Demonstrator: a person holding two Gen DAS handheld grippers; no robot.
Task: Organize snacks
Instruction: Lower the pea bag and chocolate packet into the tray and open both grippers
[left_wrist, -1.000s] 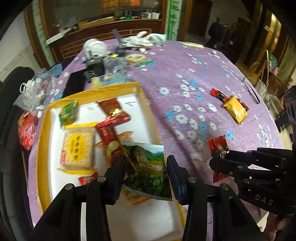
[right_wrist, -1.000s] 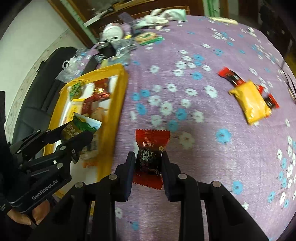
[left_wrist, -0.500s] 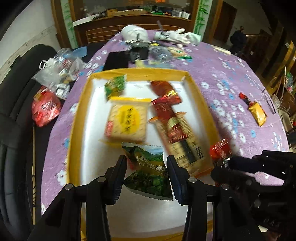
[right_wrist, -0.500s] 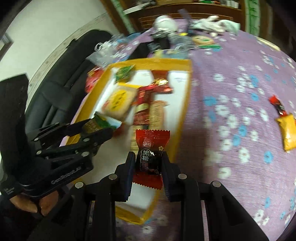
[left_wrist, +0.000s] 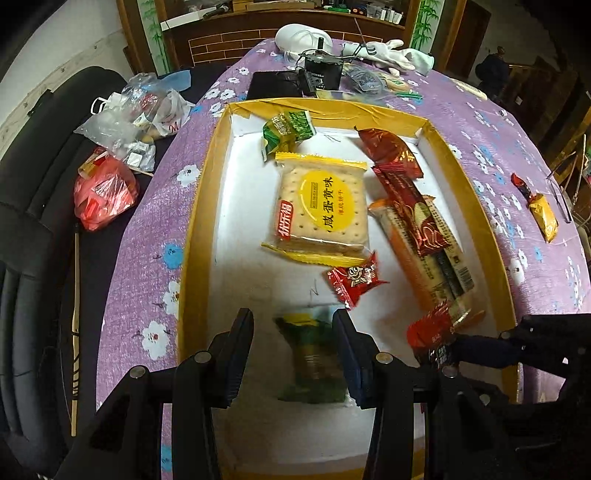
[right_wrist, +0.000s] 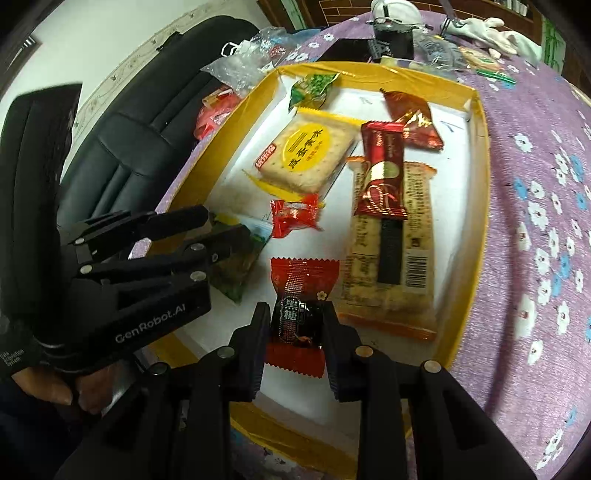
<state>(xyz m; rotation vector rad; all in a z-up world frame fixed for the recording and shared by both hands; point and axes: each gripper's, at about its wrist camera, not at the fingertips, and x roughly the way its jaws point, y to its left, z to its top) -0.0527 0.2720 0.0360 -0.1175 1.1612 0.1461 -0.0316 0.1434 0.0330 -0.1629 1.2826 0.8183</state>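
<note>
Your red candy packet (right_wrist: 295, 314) is pinched at its dark middle by the right gripper (right_wrist: 295, 325), low over the yellow-rimmed tray (left_wrist: 199, 206). It looks light and crinkly, so grip the filled centre, not the frills. The blurred green pea packet (left_wrist: 308, 354) sits between the left gripper (left_wrist: 293, 350) jaws; whether they press it, you cannot tell.

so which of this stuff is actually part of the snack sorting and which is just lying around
Part of the job:
- yellow box
- cracker pack and other snacks in it
- green pea packet in the left gripper
- red candy in the right gripper
- yellow snack out on the tablecloth

Lying about:
- plastic bags
- white gloves
- black chair
</note>
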